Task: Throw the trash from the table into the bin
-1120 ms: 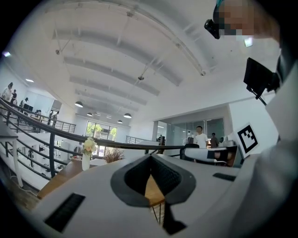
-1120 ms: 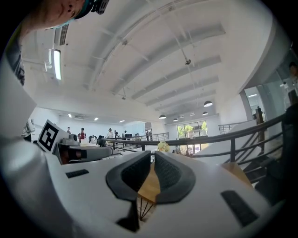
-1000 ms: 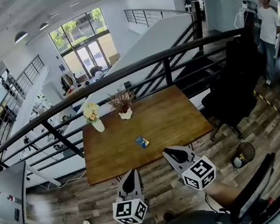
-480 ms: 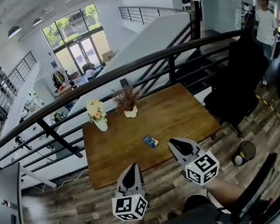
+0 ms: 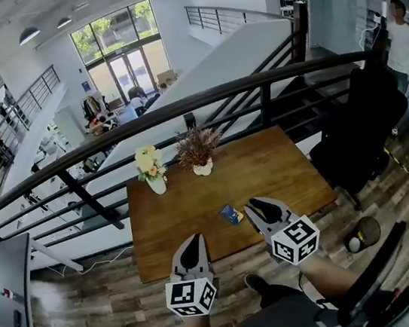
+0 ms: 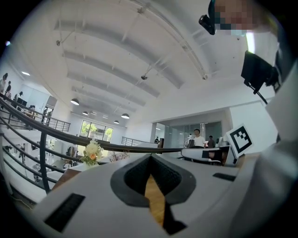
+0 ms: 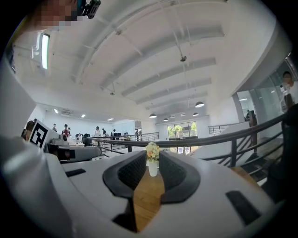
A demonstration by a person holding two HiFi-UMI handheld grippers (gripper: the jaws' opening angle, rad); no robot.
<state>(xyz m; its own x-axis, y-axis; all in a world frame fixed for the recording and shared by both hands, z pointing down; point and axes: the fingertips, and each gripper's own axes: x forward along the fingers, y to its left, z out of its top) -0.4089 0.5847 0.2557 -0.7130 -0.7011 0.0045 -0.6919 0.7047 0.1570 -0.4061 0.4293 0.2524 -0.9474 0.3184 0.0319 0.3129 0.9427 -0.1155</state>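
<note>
A small blue packet (image 5: pixel 231 214) lies on the wooden table (image 5: pixel 280 163) near its front edge. My right gripper (image 5: pixel 253 205) reaches over that edge just right of the packet without touching it. Its jaws are opening, and through the narrow gap in the right gripper view (image 7: pixel 152 162) I see only table wood and the flower vase (image 7: pixel 152 166). My left gripper (image 5: pixel 195 238) hovers at the table's front edge, left of the packet, tips together and empty (image 6: pixel 150 160). The black mesh bin (image 5: pixel 366 232) stands on the floor right of the table, with a white wad inside.
A vase of yellow flowers (image 5: pixel 153 176) and a pot of dried plants (image 5: pixel 199 156) stand at the table's back edge. A black railing (image 5: pixel 181 107) runs behind the table. A black office chair (image 5: pixel 367 131) stands on the right, and a person (image 5: pixel 398 35) farther back.
Both grippers have travelled forward from the floor side onto the table's front edge. The right one now sits beside the blue packet, and the table looks closer.
</note>
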